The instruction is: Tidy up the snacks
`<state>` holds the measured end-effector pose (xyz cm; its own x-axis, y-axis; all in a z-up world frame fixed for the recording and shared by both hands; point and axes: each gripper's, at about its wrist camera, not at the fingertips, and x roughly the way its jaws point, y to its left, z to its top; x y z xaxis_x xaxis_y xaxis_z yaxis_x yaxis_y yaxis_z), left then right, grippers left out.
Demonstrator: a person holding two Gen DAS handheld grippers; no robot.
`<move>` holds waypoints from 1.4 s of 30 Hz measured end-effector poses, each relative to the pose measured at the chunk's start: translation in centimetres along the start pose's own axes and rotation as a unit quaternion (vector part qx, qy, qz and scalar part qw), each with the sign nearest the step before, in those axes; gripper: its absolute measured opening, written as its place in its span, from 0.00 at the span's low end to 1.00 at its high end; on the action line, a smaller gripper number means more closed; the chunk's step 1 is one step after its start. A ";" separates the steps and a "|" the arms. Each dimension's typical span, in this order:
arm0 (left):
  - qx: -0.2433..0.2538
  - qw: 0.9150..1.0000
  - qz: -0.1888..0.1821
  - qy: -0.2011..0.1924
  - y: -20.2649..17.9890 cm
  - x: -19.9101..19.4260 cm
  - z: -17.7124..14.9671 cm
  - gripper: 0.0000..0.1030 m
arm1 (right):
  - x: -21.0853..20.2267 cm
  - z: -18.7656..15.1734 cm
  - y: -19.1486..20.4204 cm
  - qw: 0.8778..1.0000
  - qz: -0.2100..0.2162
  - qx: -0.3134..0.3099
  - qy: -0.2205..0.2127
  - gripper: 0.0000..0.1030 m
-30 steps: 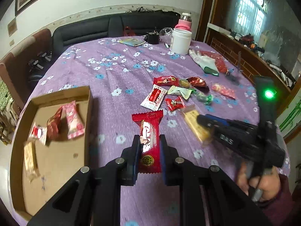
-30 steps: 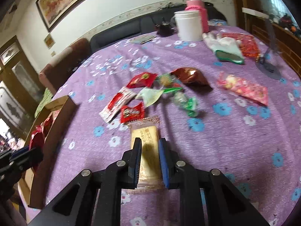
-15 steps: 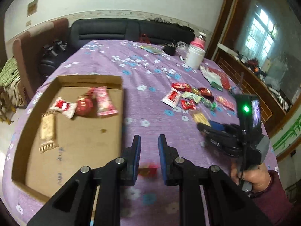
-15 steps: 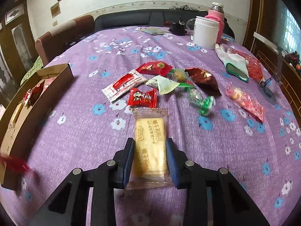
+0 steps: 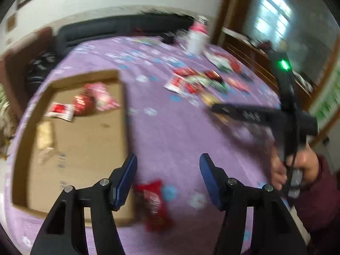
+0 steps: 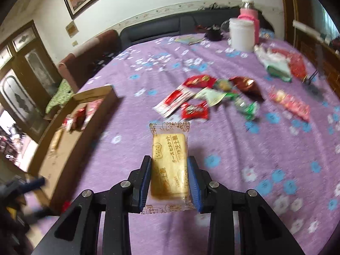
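My left gripper point(image 5: 167, 170) is open and empty. Below it a red snack packet point(image 5: 154, 204) shows, blurred, by the near right corner of the cardboard box point(image 5: 125, 114), which holds several snacks. Whether the packet rests on the cloth I cannot tell. My right gripper point(image 6: 170, 170) is shut on a yellow biscuit packet point(image 6: 170, 157), held above the purple cloth; this gripper also shows in the left wrist view point(image 5: 214, 107). The box point(image 6: 63, 110) lies to its left. A heap of loose snacks point(image 6: 204, 99) lies beyond it.
A white jar point(image 6: 242, 34) and a pink bottle point(image 6: 248, 17) stand at the table's far side. A white glove point(image 6: 274, 63) and a red bag point(image 6: 297, 63) lie at the right. A dark sofa point(image 6: 170, 25) runs behind the table.
My left gripper carried the red packet left to the box and opened; the packet is out of its jaws. My right gripper closed on the biscuit packet and lifted it toward the box.
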<state>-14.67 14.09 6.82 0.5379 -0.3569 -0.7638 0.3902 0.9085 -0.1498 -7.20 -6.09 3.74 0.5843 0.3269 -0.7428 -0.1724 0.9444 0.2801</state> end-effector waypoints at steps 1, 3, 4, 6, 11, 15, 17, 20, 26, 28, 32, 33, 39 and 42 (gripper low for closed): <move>0.007 1.000 0.001 0.006 -0.4 0.3 -0.3 0.58 | 0.0 -0.2 0.2 1.000 0.002 0.000 0.001 0.35; 0.014 1.000 -0.002 0.018 -0.9 1.0 -1.1 0.58 | -0.2 -0.6 0.5 1.000 0.002 -0.005 0.001 0.35; 0.011 1.000 -0.006 0.024 -0.9 1.3 -1.4 0.58 | -0.4 -0.8 0.7 1.000 0.004 -0.006 0.000 0.35; 0.002 0.999 -0.011 0.041 -0.6 2.1 -2.1 0.56 | -0.6 -1.1 0.6 1.000 0.009 -0.005 -0.001 0.35; -0.001 0.999 -0.005 0.036 -0.6 1.9 -2.5 0.52 | -1.1 -1.3 0.5 1.000 0.018 -0.002 -0.009 0.35; -0.010 0.999 0.018 0.032 0.1 1.7 -2.7 0.52 | -1.2 -1.3 0.2 1.000 0.025 0.002 -0.011 0.35; -0.008 0.999 0.027 0.030 0.0 1.6 -2.6 0.52 | -1.3 -1.3 0.1 1.000 0.028 0.002 -0.012 0.35; 0.023 0.996 0.072 0.048 -1.0 2.5 -2.7 0.52 | -1.3 -1.4 0.0 0.999 0.032 0.005 -0.012 0.35; 0.029 0.997 0.023 0.065 -2.4 3.3 -2.8 0.52 | -1.1 -1.6 -0.2 0.999 0.038 0.009 -0.011 0.35; 0.022 0.998 0.018 0.061 -2.3 3.1 -2.6 0.51 | -1.1 -1.7 -0.3 0.999 0.039 0.009 -0.011 0.35; 0.054 0.996 0.036 0.059 -2.5 2.7 -3.3 0.51 | -1.5 -1.8 -0.5 0.999 0.040 0.007 -0.013 0.35; 0.070 0.995 0.034 0.062 -2.8 2.6 -3.6 0.52 | -1.6 -1.8 -0.6 0.999 0.040 0.008 -0.013 0.35; 0.095 0.993 0.024 0.070 -3.7 3.0 -4.5 0.17 | -1.5 -1.9 -0.8 0.999 0.040 0.012 -0.008 0.35; 0.070 0.996 0.012 0.062 -3.0 2.8 -4.0 0.17 | -2.0 -1.8 -0.3 0.999 0.041 0.004 -0.011 0.35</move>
<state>-17.30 11.20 2.65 0.4547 -0.2976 -0.8395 0.4828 0.8744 -0.0484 -9.71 -6.96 4.05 0.5859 0.4019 -0.7037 -0.2140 0.9143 0.3440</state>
